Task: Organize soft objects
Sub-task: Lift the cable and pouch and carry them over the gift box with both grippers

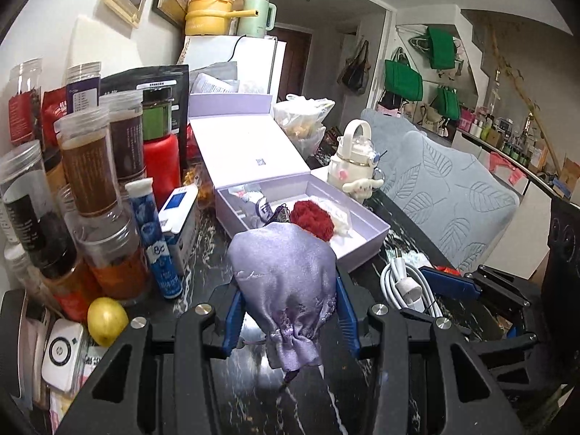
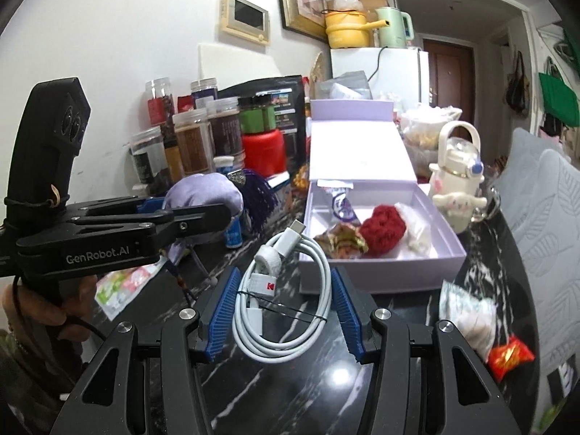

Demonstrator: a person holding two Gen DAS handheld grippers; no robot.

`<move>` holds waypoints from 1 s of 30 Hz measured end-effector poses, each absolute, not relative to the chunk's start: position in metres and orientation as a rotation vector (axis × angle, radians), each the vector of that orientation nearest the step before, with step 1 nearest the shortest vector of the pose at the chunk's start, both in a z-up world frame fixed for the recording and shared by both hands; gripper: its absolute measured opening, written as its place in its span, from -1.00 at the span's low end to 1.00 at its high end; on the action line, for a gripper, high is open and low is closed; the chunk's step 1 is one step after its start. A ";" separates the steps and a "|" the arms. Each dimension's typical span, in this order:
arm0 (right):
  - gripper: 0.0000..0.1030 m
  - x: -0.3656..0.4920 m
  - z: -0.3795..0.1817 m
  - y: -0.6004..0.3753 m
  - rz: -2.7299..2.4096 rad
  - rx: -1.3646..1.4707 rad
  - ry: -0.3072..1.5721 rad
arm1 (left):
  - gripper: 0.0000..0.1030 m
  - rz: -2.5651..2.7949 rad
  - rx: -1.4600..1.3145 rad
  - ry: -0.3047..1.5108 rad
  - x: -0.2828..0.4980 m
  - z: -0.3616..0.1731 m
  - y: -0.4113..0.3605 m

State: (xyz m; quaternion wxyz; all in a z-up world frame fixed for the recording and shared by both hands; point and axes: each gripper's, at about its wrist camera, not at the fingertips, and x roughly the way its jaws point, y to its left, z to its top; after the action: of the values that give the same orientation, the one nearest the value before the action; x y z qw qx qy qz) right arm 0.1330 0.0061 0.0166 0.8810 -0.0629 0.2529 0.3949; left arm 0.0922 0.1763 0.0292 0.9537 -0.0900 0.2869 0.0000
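My left gripper (image 1: 290, 315) is shut on a lilac satin drawstring pouch (image 1: 286, 282) and holds it above the dark marble table, in front of the open lilac box (image 1: 366, 250). The pouch also shows in the right wrist view (image 2: 206, 195), with a dark purple tassel (image 2: 259, 195). In the box lie a red crochet piece (image 2: 382, 230), a white soft item (image 2: 417, 233), a patterned cloth piece (image 2: 339, 241) and a small packet (image 2: 340, 203). My right gripper (image 2: 282, 301) is open, its jaws on either side of a coiled white cable (image 2: 286, 304) on the table.
Jars, tubes and bottles (image 1: 90, 166) crowd the table's left. A lemon (image 1: 107, 320) lies at the front left. A cream kettle-shaped toy (image 2: 458, 185) stands right of the box. Snack wrappers (image 2: 507, 357) and a tissue pack (image 2: 471, 311) lie at the right. A grey cushioned chair (image 1: 446, 188) stands beyond the edge.
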 end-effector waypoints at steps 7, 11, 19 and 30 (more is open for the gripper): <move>-0.01 0.150 0.033 0.008 0.808 -0.151 0.498 | -0.15 -0.011 -0.171 0.558 0.111 0.041 0.176; 0.00 0.162 0.044 0.009 0.798 -0.148 0.485 | -0.15 -0.021 -0.167 0.546 0.122 0.049 0.177; 0.00 0.194 0.062 0.010 0.767 -0.135 0.484 | -0.15 -0.032 -0.158 0.532 0.153 0.067 0.179; 0.00 0.230 0.106 0.013 0.763 -0.135 0.388 | -0.15 -0.048 -0.119 0.462 0.199 0.105 0.181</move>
State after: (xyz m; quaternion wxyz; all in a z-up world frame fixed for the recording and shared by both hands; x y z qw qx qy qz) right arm 0.2305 0.0131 0.1057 0.9076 -0.0656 0.1878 0.3698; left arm 0.1994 0.1808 0.1050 0.9714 -0.0591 0.2287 -0.0236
